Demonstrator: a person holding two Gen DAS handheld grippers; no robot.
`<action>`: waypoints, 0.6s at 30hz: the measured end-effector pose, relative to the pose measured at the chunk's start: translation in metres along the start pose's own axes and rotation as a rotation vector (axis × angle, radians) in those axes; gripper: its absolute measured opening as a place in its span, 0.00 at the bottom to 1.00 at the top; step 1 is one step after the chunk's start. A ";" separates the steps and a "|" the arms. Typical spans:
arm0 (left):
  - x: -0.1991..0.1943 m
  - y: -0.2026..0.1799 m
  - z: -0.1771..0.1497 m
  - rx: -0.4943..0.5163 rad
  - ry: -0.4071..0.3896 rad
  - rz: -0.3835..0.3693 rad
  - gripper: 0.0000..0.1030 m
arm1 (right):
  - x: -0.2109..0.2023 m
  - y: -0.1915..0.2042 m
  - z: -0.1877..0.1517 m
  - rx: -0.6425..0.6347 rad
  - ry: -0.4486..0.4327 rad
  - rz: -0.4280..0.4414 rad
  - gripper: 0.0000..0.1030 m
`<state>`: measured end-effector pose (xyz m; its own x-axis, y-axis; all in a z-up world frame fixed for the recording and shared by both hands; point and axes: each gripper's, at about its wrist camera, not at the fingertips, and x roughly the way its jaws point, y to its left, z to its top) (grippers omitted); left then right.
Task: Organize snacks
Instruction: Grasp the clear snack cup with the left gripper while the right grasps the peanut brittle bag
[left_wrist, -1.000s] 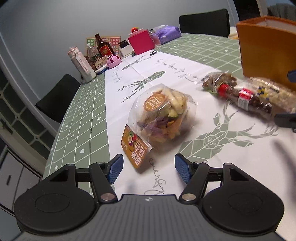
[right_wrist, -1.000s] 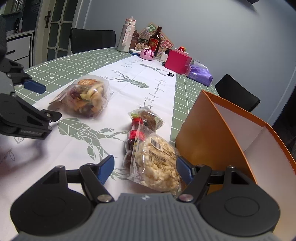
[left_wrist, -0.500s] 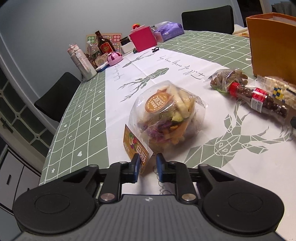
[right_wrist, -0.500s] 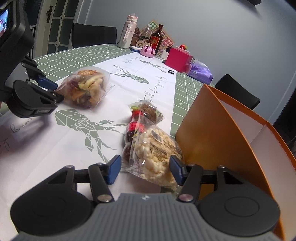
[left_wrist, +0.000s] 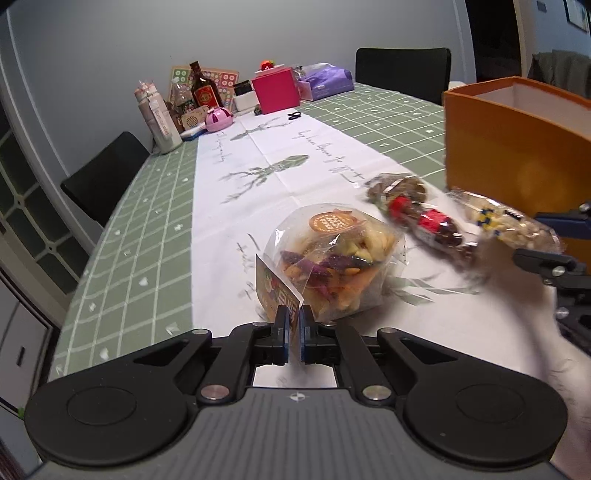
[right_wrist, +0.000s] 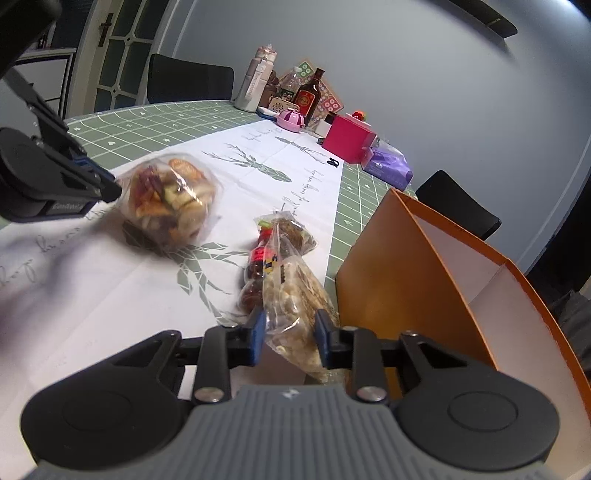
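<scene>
A clear bag of mixed vegetable chips (left_wrist: 332, 254) hangs tilted just off the white runner. My left gripper (left_wrist: 293, 326) is shut on its orange label flap. In the right wrist view, a clear bag of puffed rice snack (right_wrist: 291, 295) sits between the fingers of my right gripper (right_wrist: 290, 334). The jaws are closing and both pads press its sides. Beside it lie a pack of chocolate balls with a red label (right_wrist: 255, 273) and a small bag of brown snacks (right_wrist: 293, 230). The open orange box (right_wrist: 399, 280) stands just to the right.
At the far end of the green checked table (left_wrist: 147, 229) stand a pink box (left_wrist: 277, 90), a purple tissue pack (left_wrist: 325, 81), bottles (left_wrist: 205, 92) and a white flask (left_wrist: 159, 118). Black chairs (left_wrist: 402, 70) stand around the table.
My left gripper went from wide open to shut on the chip bag's label, and the bag has tipped up. My right jaws narrowed onto the puffed snack bag, which has shifted.
</scene>
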<state>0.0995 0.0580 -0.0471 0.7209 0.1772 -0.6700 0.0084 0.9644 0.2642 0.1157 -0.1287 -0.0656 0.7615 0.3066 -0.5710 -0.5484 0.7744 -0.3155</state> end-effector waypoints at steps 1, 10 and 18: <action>-0.005 -0.003 -0.003 -0.007 0.002 -0.014 0.05 | -0.004 0.000 -0.001 0.003 -0.001 0.004 0.25; -0.042 -0.023 -0.026 -0.051 0.043 -0.104 0.05 | -0.037 0.013 -0.017 -0.002 0.003 0.034 0.24; -0.065 -0.038 -0.045 -0.022 0.099 -0.160 0.05 | -0.063 0.030 -0.030 -0.055 0.001 0.065 0.25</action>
<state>0.0211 0.0193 -0.0452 0.6397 0.0388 -0.7677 0.1016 0.9857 0.1344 0.0407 -0.1419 -0.0619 0.7229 0.3547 -0.5929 -0.6153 0.7209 -0.3190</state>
